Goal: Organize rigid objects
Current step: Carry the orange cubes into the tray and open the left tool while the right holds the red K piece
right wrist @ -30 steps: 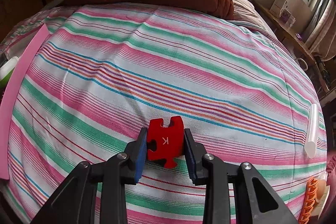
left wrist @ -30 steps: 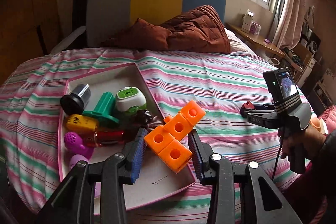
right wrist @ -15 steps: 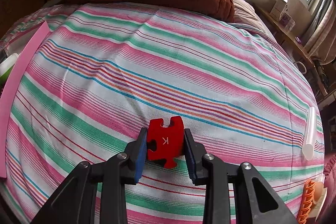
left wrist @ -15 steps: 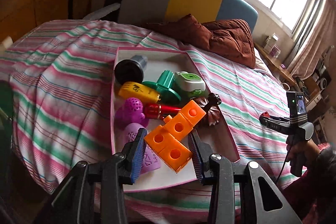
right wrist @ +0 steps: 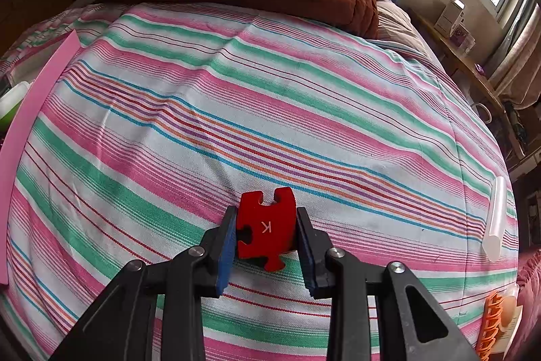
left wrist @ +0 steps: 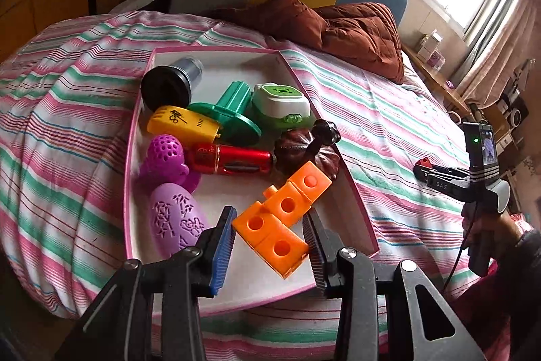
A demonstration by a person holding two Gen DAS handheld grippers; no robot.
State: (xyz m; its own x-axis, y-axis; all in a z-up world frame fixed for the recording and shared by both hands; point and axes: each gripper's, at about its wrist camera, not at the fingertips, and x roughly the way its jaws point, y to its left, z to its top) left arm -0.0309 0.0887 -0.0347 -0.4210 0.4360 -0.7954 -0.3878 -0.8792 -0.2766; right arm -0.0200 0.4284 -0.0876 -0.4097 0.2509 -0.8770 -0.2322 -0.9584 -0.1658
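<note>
My left gripper point(left wrist: 268, 237) is shut on an orange block piece point(left wrist: 280, 215) made of joined cubes, held above the near end of a pink-rimmed tray point(left wrist: 358, 202). The tray holds several toys: a black cup point(left wrist: 169, 83), a green stand point(left wrist: 230, 114), a green-white box point(left wrist: 280, 104), a yellow case point(left wrist: 182, 124), a red tube point(left wrist: 230, 158), purple pieces point(left wrist: 169, 192) and a brown pumpkin point(left wrist: 304, 151). My right gripper point(right wrist: 265, 239) is shut on a red puzzle piece point(right wrist: 265, 225) marked K, low over the striped bedspread point(right wrist: 270, 90); it also shows in the left wrist view point(left wrist: 426, 168).
A brown quilt point(left wrist: 338, 22) lies at the head of the bed. A white tube point(right wrist: 495, 222) lies on the bedspread at the right edge. An orange ribbed object point(right wrist: 490, 327) sits at the lower right. The tray's pink edge point(right wrist: 30, 114) shows at the left.
My left gripper has swung left and closer over the tray with the orange block still in it. My right gripper has barely moved.
</note>
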